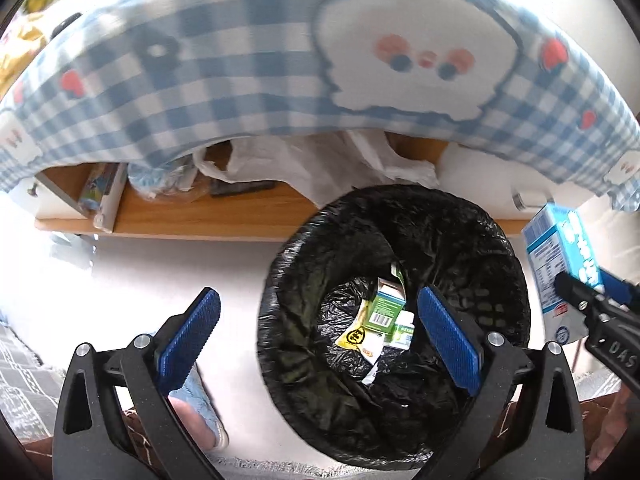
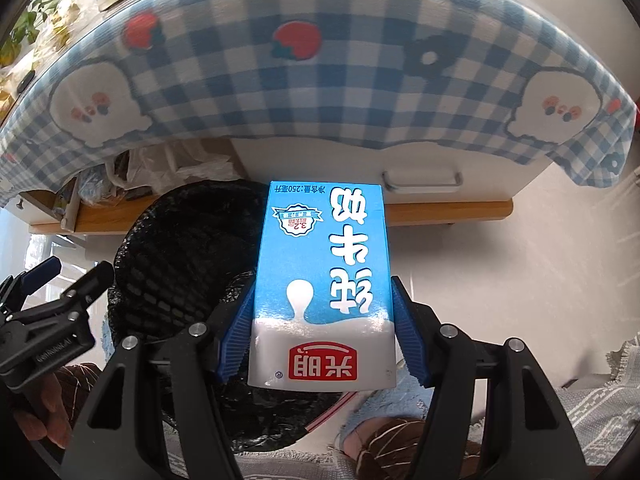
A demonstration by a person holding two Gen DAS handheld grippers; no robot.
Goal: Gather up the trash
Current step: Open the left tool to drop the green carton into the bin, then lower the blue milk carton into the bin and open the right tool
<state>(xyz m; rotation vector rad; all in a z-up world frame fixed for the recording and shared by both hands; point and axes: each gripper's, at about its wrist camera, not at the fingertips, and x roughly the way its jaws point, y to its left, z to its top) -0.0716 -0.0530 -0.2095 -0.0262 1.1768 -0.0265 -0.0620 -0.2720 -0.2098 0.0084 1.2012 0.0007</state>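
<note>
Checked tablecloth (image 1: 240,92) overhangs wooden shelf (image 1: 224,212), pale floor (image 1: 160,272).

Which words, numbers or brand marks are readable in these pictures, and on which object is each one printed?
"纯牛奶", upside down: milk carton in the right gripper.
"光明", red logo: same carton.
"净含量:250毫升": same carton.
"3.2": badge on the carton.
"DAS": right gripper's body, seen from the left wrist view; the rest is cut off.
Yellow wrapper in the trash bin: black mark, unreadable.
Green box: barcode only, text too small.
</note>
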